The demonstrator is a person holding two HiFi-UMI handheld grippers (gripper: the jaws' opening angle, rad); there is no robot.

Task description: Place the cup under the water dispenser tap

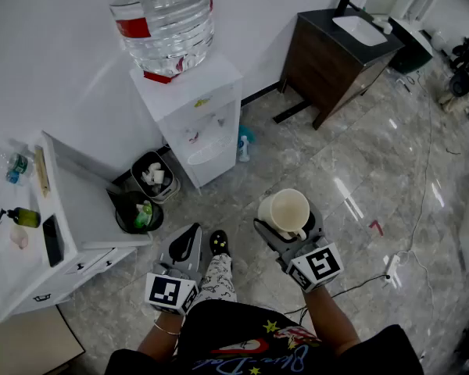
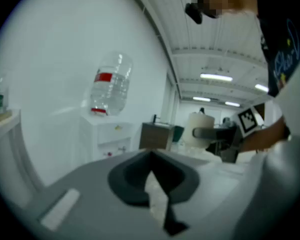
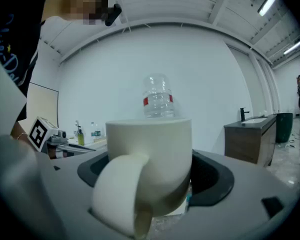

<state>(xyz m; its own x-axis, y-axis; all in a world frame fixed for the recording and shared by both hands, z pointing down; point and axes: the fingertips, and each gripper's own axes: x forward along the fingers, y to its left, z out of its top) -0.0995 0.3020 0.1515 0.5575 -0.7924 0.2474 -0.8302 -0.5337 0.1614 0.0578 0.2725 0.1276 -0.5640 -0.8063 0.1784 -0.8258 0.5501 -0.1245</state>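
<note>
A cream cup (image 1: pixel 282 208) with a handle stands upright between the jaws of my right gripper (image 1: pixel 288 219), which is shut on it over the marble floor. In the right gripper view the cup (image 3: pixel 151 156) fills the middle, handle towards the camera, between that gripper's (image 3: pixel 155 184) jaws. The white water dispenser (image 1: pixel 197 112) with its clear bottle (image 1: pixel 164 18) stands against the wall ahead, well away from the cup; its taps (image 1: pixel 205 128) are on the front. My left gripper (image 1: pixel 189 239) is shut and empty, and its own view (image 2: pixel 152 184) shows the cup (image 2: pixel 202 129) to the right.
A white desk (image 1: pixel 70 209) with bottles stands at the left, two bins (image 1: pixel 150 180) beside the dispenser. A spray bottle (image 1: pixel 244 143) sits on the floor next to it. A dark vanity cabinet (image 1: pixel 336 53) is at the back right; cables (image 1: pixel 391 268) lie on the right.
</note>
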